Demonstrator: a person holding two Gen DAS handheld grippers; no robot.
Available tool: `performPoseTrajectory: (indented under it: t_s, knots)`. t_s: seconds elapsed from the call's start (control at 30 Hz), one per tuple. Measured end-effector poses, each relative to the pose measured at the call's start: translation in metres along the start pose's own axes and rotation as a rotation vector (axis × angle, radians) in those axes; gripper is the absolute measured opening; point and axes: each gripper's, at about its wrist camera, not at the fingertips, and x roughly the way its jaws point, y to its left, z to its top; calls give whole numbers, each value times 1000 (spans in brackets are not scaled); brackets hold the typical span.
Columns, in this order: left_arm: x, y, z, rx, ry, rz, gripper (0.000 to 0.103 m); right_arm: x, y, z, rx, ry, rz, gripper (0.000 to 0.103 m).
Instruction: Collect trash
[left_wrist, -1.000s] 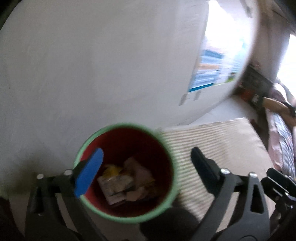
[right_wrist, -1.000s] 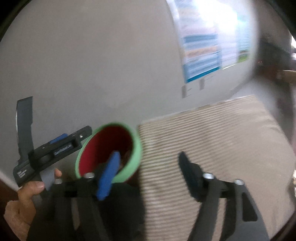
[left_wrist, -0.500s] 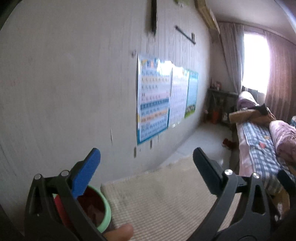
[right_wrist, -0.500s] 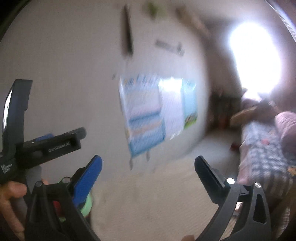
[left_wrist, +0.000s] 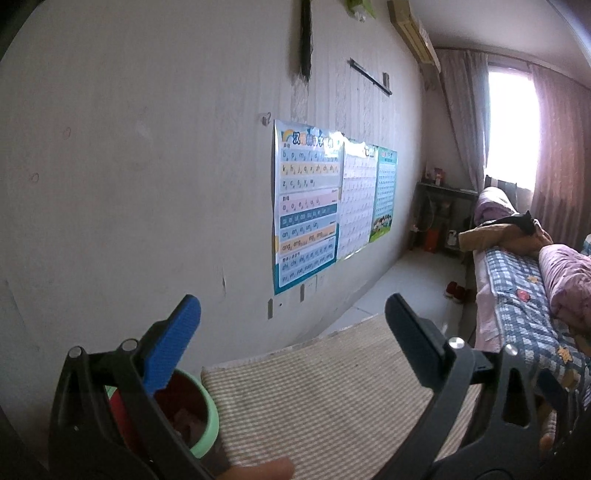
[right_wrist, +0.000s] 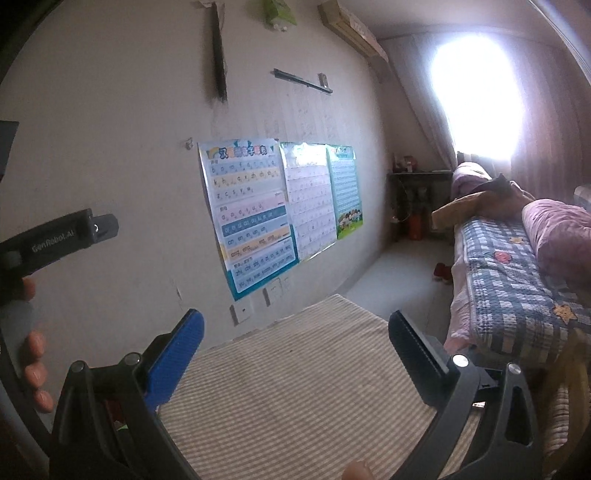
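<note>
Lifting away from the red bin (left_wrist: 184, 413), you hold both tongs (left_wrist: 291, 343) (right_wrist: 295, 350) wide open and empty, drop apparently done

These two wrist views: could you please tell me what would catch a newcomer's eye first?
The colourful letter chart poster taped on the pale wall draws the eye first, with the glaring curtained window at the far right. Low down, the open left gripper and open right gripper frame a beige striped mat, with a red, green-rimmed bin at the lower left beside the mat. A blue checked quilt covers the bed on the right.
</note>
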Motion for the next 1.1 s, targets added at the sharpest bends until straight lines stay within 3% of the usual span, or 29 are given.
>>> performPoseTrajectory:
  t_s: [0.93, 1.1]
  knots:
    - [17, 19, -10, -24, 74, 5, 98, 20, 13, -14, -22, 95, 29, 97]
    - [31, 21, -18, -25, 124, -4, 98, 33, 8, -23, -8, 141, 12, 97]
